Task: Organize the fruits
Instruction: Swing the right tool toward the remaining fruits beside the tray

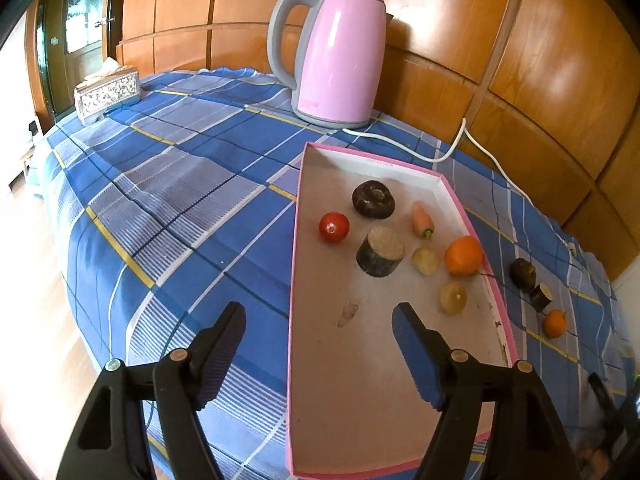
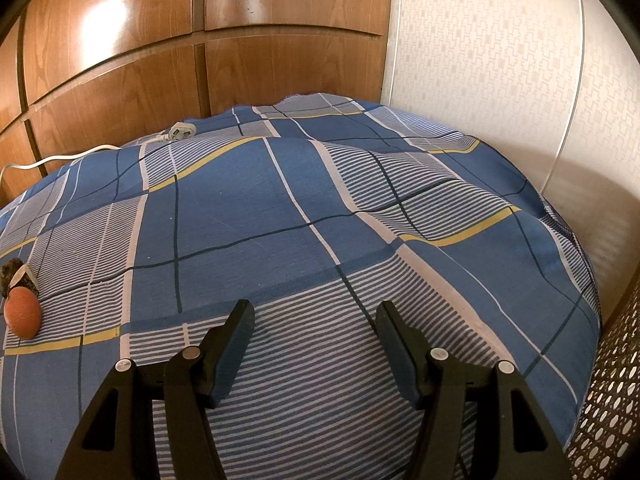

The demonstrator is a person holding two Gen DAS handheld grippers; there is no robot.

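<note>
A pink-rimmed shallow box (image 1: 340,420) lies on the blue plaid cloth. In it are a red tomato (image 1: 334,227), a dark round fruit (image 1: 373,199), a dark cut stump piece (image 1: 380,257), a small carrot (image 1: 422,221), an orange (image 1: 464,256) and two pale yellow pieces (image 1: 425,261) (image 1: 453,298). Outside the box to the right lie a dark fruit (image 1: 523,274), a small dark piece (image 1: 541,297) and a small orange (image 1: 555,323). My left gripper (image 1: 320,312) is open and empty over the box's near left edge. My right gripper (image 2: 314,312) is open and empty over bare cloth; an orange (image 2: 22,317) and a dark piece (image 2: 12,272) sit at its far left.
A pink electric kettle (image 1: 336,60) stands behind the box, its white cord (image 1: 472,148) trailing right to a plug (image 2: 180,131). A patterned tissue box (image 1: 107,94) sits at the far left. Wooden panels back the table. A woven basket (image 2: 612,408) stands at the right edge.
</note>
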